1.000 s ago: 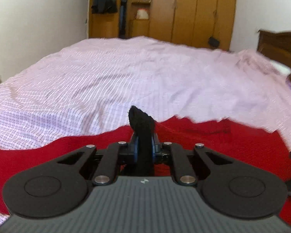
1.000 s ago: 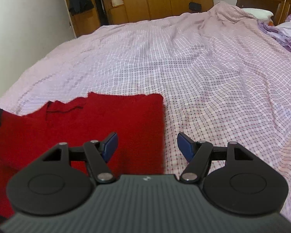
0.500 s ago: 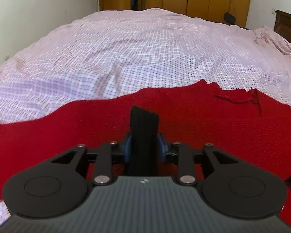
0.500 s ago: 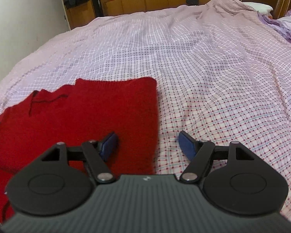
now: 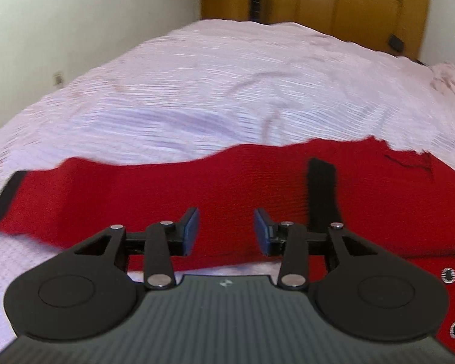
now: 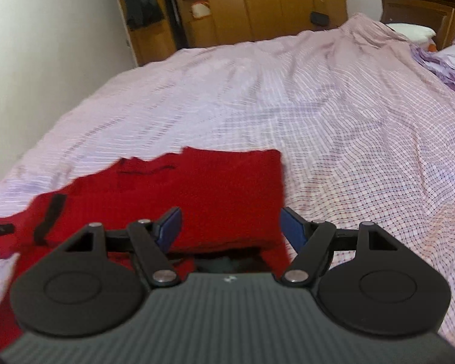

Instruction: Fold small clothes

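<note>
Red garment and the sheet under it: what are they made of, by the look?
Red garment: probably a matte knit, wool or acrylic; thick folded edge, black ribbed-looking cuff. Sheet: thin woven fabric, likely cotton; fine check pattern, soft wrinkles. Blur hides the stitches.

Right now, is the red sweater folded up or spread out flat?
Partly folded. One sleeve with its black cuff lies across the red sweater; the other sleeve sticks out sideways on the bed.
</note>
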`<move>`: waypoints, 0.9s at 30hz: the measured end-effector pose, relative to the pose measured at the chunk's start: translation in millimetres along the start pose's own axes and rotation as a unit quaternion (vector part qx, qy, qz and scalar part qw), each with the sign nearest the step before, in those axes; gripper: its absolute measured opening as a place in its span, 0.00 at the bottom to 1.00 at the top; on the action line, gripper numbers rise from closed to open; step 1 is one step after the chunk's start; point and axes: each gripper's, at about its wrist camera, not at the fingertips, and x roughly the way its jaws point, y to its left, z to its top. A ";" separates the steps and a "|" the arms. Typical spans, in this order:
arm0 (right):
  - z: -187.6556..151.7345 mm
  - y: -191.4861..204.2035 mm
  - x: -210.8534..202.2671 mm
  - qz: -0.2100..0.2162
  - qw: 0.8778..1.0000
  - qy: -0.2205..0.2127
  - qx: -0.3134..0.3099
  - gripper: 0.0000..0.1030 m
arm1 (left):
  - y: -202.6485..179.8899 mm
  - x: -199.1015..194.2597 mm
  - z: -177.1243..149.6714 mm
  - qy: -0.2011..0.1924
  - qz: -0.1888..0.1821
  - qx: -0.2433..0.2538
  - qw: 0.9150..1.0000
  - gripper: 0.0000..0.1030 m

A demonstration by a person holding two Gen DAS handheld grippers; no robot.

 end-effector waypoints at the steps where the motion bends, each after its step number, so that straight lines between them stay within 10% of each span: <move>1: -0.3 3.5 -7.6 0.005 1.000 -0.004 -0.001 0.71 | 9.3 -3.4 -1.0 0.000 0.009 -0.008 1.000 0.48; 18: -38.0 40.7 -62.5 0.022 1.000 0.016 -0.011 0.71 | 156.3 12.3 -26.6 0.023 0.072 -0.219 0.973 0.60; 27: -81.7 24.3 -43.5 -0.020 0.997 0.069 0.029 0.71 | 143.9 35.7 -19.2 0.009 0.077 -0.201 0.977 0.66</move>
